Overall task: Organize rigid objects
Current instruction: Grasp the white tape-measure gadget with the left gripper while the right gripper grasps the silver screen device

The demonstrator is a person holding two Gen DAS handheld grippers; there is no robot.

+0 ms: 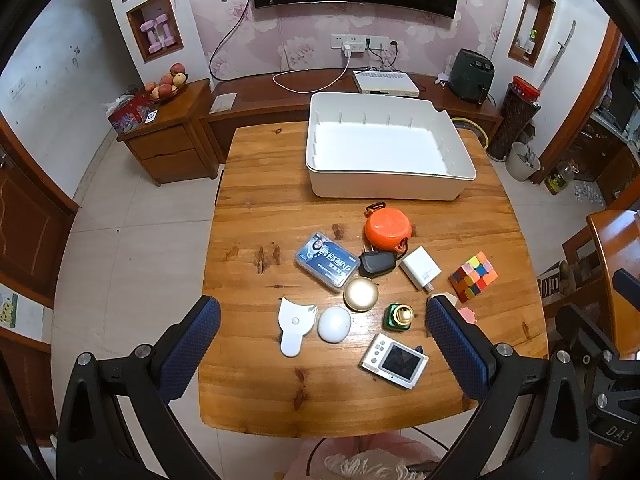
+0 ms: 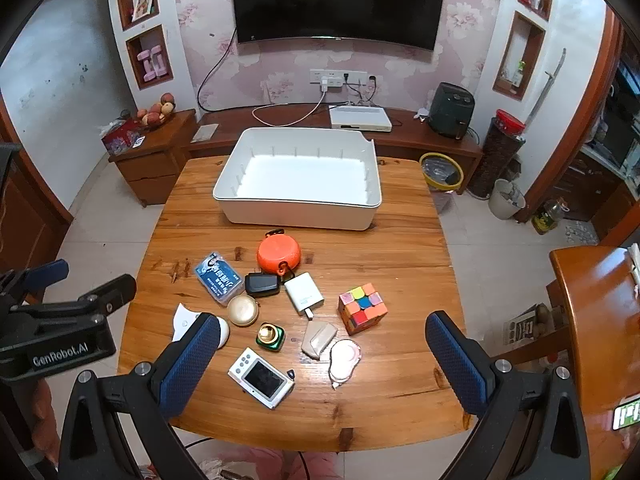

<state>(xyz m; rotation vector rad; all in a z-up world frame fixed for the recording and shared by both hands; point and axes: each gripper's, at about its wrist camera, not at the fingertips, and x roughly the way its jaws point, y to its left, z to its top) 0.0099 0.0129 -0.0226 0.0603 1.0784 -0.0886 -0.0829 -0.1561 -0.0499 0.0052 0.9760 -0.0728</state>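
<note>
I hold both tools above the near edge of the desk [image 2: 400, 240]. My left hand-held gripper [image 1: 323, 336] is spread wide with nothing between its blue pads [image 1: 192, 344], and my right hand-held gripper [image 2: 323, 356] is equally wide and carries nothing. The white bin [image 2: 300, 216] sits at the far side of the desk, with nothing visible inside. Everything to sort lies in a loose cluster on the near half, apart from the bin. The orange disc [image 2: 279, 255] is nearest the bin, and the black fob [image 2: 262, 284] touches its near edge. A blue card box [image 2: 219, 278] lies left of the fob, and a white charger [image 2: 304, 293] right of it. The cube [image 2: 362, 308] stands apart to the right. Nearer me lie a gold disc [image 2: 243, 310], a green bottle [image 2: 270, 337], a white egg [image 1: 334, 324], and a camera [image 2: 262, 378], screen up.
</note>
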